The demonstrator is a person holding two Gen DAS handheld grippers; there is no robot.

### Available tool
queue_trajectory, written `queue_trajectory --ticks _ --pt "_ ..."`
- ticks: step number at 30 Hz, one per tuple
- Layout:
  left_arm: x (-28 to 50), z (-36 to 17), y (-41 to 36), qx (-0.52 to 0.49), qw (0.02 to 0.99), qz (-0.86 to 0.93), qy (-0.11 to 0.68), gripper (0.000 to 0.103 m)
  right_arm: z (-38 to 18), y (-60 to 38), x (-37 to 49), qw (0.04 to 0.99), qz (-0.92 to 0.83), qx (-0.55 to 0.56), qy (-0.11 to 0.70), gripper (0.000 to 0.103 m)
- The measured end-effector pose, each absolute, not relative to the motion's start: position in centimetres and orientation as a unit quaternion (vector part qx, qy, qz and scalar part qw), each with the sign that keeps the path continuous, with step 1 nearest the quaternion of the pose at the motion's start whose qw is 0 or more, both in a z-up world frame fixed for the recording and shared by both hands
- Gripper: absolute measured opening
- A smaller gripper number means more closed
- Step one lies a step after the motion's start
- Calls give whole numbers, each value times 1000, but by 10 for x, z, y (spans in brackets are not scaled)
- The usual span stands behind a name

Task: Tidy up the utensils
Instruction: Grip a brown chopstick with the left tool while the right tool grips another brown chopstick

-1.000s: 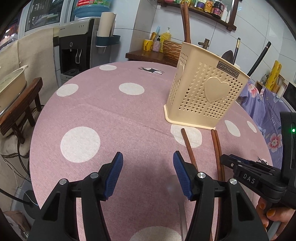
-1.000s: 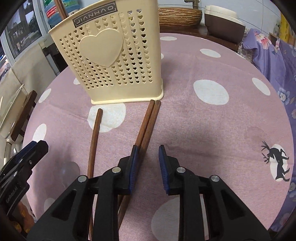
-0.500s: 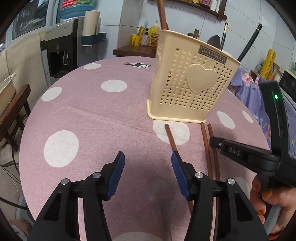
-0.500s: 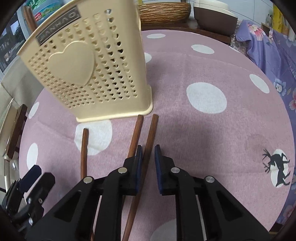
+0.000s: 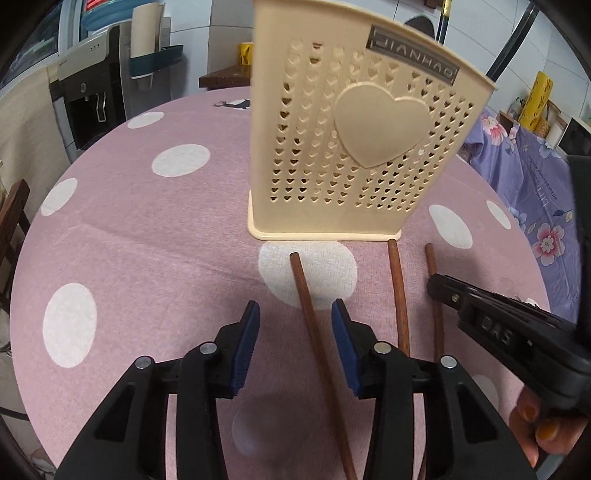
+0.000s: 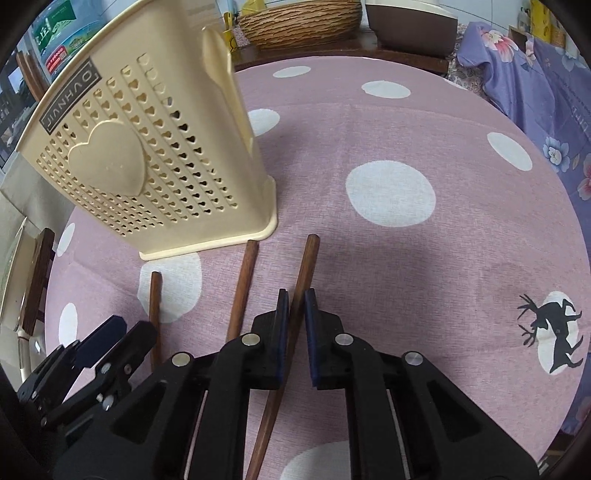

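Three brown wooden chopsticks lie on the pink dotted tablecloth in front of a cream perforated utensil holder [image 5: 354, 147] with a heart on it, also in the right wrist view [image 6: 147, 166]. My left gripper [image 5: 294, 345] is open, its jaws on either side of the leftmost chopstick [image 5: 314, 332], just above it. My right gripper [image 6: 294, 328] is shut on the rightmost chopstick [image 6: 304, 266], which looks slightly raised at its far end. The middle chopstick [image 6: 243, 284] lies free between them. The right gripper also shows in the left wrist view [image 5: 491, 325].
The round table [image 5: 129, 240] ends close on the left and right. A wooden chair [image 6: 35, 280] stands at the left, a purple flowered cover [image 6: 535, 92] at the right. A wicker basket [image 6: 299, 20] and water dispenser [image 5: 88, 99] stand behind the table.
My right gripper closed from open onto the rightmost chopstick. My left gripper moved forward and right until its open jaws straddle the leftmost chopstick, nearer the holder.
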State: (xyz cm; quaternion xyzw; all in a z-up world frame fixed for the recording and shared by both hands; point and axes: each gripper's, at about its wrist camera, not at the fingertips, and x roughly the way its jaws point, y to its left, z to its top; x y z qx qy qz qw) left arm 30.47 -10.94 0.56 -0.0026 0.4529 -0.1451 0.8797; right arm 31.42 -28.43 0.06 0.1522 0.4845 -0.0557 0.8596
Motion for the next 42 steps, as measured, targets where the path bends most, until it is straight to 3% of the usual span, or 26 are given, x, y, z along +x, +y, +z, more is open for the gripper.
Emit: queue_trajectory --ticks 6,16,29,42 --pt "312 3 -121 13 884 -127 450 34 0 -288 310 863 -56 148 480 10" --pt "310 2 -129 45 890 -101 442 10 0 -284 307 866 -58 141 477 10" --pt "311 6 -120 3 894 -116 434 9 2 -291 304 868 -54 155 469 10" --pt "283 61 -97 -45 913 -154 375 8 54 -297 271 899 -19 164 406 8"
